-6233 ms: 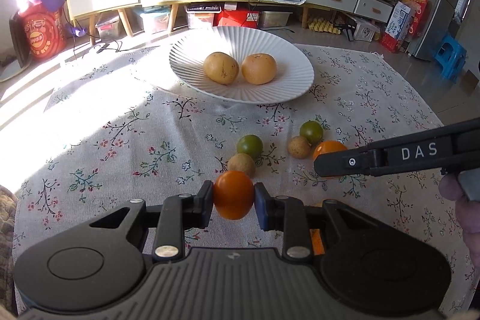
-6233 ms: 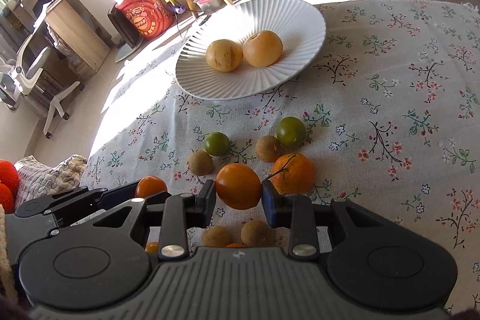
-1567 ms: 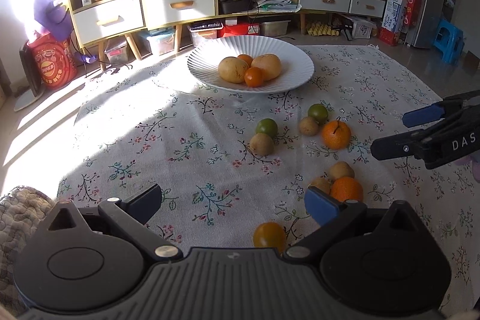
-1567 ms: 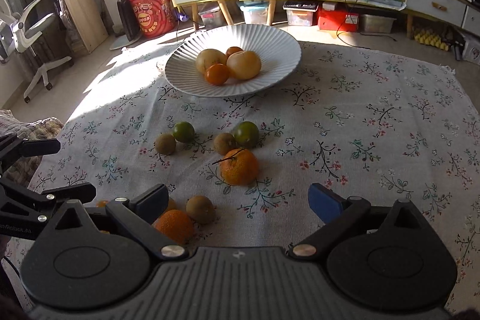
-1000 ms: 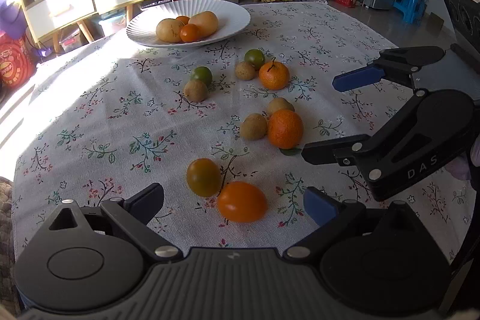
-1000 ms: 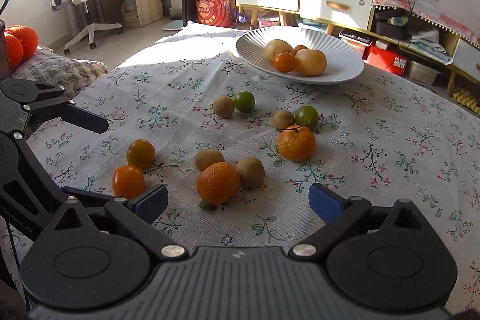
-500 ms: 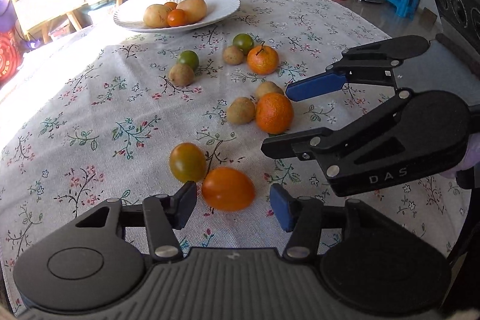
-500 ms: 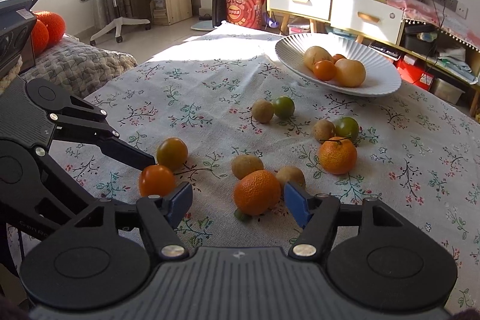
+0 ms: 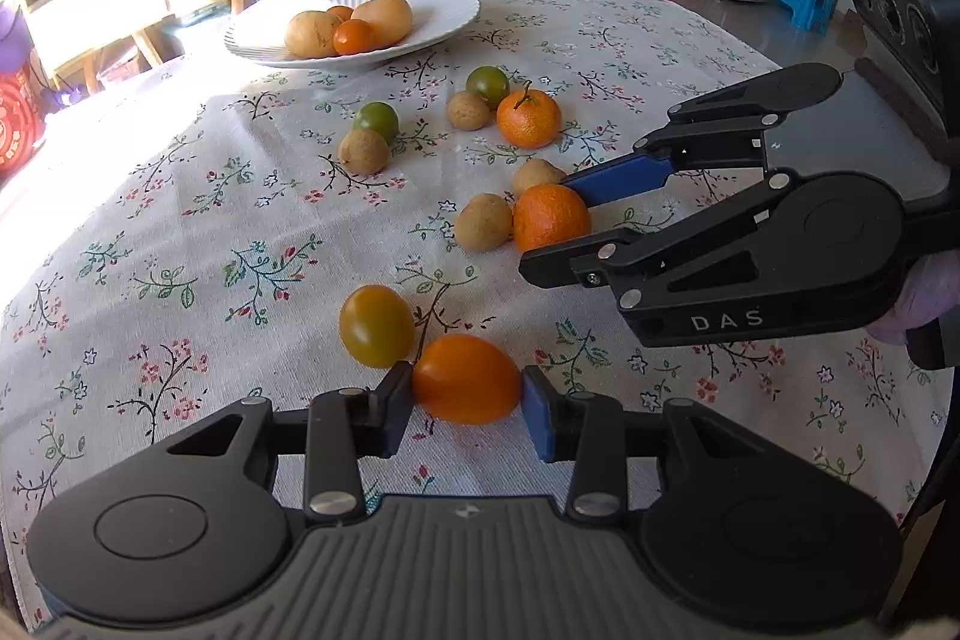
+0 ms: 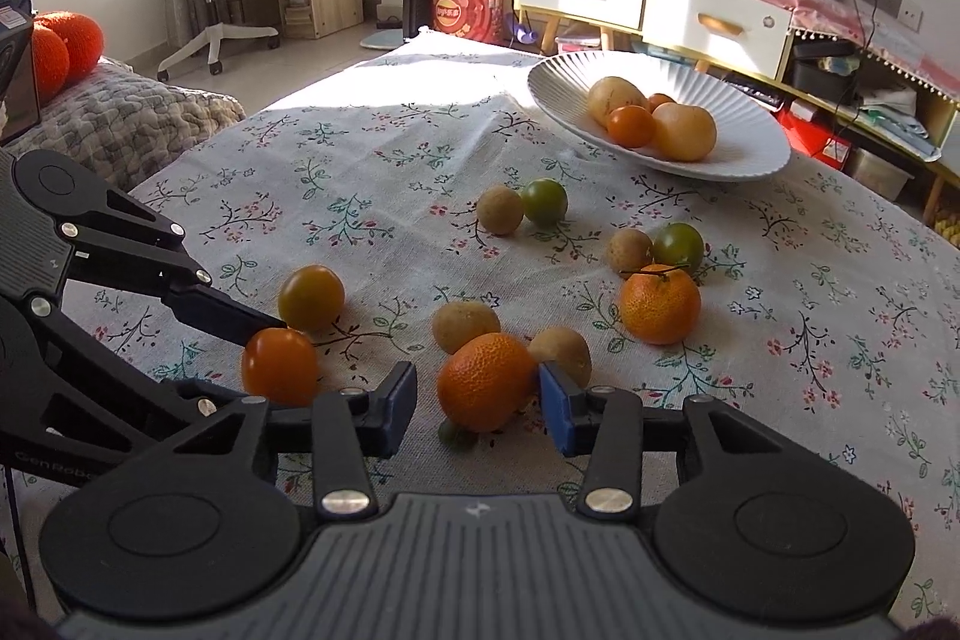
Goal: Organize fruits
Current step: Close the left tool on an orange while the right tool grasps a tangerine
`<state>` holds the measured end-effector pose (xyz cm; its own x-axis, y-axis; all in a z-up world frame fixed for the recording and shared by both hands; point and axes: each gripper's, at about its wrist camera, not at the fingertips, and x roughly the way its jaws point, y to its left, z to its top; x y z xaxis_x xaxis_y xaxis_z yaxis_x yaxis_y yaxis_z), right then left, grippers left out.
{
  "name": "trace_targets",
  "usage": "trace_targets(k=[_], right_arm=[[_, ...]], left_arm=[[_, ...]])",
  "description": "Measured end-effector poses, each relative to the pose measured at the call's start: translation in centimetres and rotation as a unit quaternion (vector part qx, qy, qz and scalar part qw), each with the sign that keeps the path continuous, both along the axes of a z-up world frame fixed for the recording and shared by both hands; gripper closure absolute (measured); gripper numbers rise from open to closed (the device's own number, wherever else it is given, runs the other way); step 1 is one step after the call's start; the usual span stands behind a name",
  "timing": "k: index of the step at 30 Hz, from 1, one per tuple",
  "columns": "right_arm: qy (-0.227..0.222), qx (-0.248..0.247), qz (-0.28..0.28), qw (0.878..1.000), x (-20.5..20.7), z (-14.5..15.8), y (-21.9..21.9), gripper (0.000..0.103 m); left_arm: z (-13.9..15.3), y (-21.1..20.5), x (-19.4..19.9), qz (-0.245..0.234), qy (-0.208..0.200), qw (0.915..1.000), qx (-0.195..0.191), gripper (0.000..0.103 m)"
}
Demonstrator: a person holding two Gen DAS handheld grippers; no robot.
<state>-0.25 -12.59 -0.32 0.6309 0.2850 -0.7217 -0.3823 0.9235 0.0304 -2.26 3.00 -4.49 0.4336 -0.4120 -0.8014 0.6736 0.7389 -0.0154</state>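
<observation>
My left gripper [image 9: 467, 403] is shut on a smooth orange tomato [image 9: 466, 379] low on the floral tablecloth; it also shows in the right wrist view [image 10: 279, 366]. My right gripper [image 10: 477, 405] has its jaws around a rough orange mandarin [image 10: 487, 381], the right pad touching it and a small gap at the left pad. The mandarin also shows in the left wrist view [image 9: 551, 216]. A white ribbed plate [image 9: 444, 10] at the far side holds two tan fruits and two small orange tomatoes.
Loose on the cloth lie a yellow-green tomato [image 9: 375, 325], several brown kiwis such as the kiwi [image 9: 483, 222], two green tomatoes [image 9: 375, 119], and a stemmed mandarin [image 9: 528, 118]. Cabinets and a chair stand beyond the table.
Both grippers came down from open above the table and narrowed. The left closed onto the orange tomato; the right closed around the rough mandarin.
</observation>
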Motion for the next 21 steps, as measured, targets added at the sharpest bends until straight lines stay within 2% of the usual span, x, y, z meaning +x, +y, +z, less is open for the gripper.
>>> trace_targets(k=[5,12,21], right_arm=[[-0.004,-0.015,-0.001,1.0,0.0,-0.1,0.3,0.069],[-0.004,-0.021,0.0,1.0,0.2,-0.1,0.4,0.07],[-0.001,0.001,0.005,1.0,0.0,0.9,0.4,0.07]], left_arm=[[-0.2,0.0,0.3,0.001,-0.001,1.0,-0.005,0.076],[-0.1,0.1,0.3,0.003,-0.006,1.0,-0.007,0.077],[0.6,0.1,0.4,0.003,-0.007,0.9998,-0.019,0.077]])
